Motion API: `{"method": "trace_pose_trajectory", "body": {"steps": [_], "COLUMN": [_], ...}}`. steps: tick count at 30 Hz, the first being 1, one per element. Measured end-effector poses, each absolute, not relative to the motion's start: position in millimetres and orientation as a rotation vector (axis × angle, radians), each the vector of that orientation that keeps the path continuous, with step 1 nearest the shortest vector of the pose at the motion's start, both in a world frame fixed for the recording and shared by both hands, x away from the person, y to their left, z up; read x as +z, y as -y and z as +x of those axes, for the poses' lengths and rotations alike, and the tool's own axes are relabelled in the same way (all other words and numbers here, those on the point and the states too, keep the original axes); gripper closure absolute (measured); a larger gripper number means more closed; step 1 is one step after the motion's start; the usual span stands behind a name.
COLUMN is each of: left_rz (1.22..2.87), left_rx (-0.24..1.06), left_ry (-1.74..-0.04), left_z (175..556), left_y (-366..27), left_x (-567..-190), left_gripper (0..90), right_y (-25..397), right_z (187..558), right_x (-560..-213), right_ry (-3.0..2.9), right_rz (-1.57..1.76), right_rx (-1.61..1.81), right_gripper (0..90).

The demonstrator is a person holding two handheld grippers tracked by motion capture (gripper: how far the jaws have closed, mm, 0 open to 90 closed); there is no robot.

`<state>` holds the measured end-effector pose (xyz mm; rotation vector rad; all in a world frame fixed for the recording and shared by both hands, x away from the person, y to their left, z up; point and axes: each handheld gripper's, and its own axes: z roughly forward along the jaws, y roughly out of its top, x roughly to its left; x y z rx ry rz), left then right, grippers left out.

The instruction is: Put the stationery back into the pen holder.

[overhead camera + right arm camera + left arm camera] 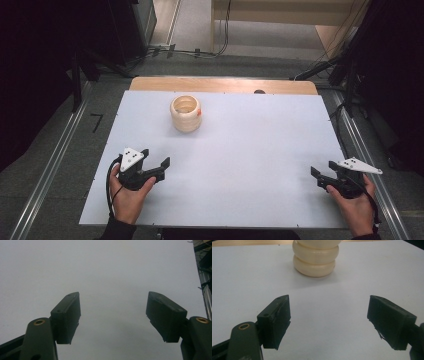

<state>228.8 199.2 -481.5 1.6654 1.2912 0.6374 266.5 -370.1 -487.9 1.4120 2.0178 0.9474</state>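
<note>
A cream ribbed jar [185,113] made of stacked rings stands upright on the white table [240,150], toward the back left. My left gripper [155,158] rests near the front left of the table, open, with the jar [315,258] straight ahead of its spread jaws and well apart from them. Nothing lies between its fingers [277,320]. My right gripper [323,171] sits at the front right near the table's edge, open and empty, its fingers [67,316] over bare white surface.
A wooden strip [225,85] runs along the table's far edge. Metal rails [50,170] flank the table on both sides, and cables [190,51] lie on the floor behind. Dark stands and equipment [360,60] rise at the back right.
</note>
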Motion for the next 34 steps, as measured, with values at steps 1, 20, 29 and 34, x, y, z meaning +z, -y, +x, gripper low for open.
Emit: {"method": "trace_pose_trajectory", "body": {"steps": [1,20,29,34], "left_rz": [1.667,1.644,1.636,1.633], "left_rx": [0.633,0.650,0.660,0.658], "left_ry": [-1.295,-1.338,-1.360,-1.371], "left_z": [229,220,221,222], "left_y": [-200,-217,-223,-226], "left_x": [-482,-484,-485,-486], "left_gripper": [19.8,19.8,19.8,19.8], "right_y": [371,372,372,373], "right_z": [266,265,265,265], "right_x": [-488,-487,-487,-487], "right_ry": [-2.017,-2.014,-2.013,-2.010], "right_rz": [1.408,1.404,1.411,1.410], "right_rx": [0.950,0.948,0.943,0.942], "right_gripper": [26.4,26.3,26.3,26.3]}}
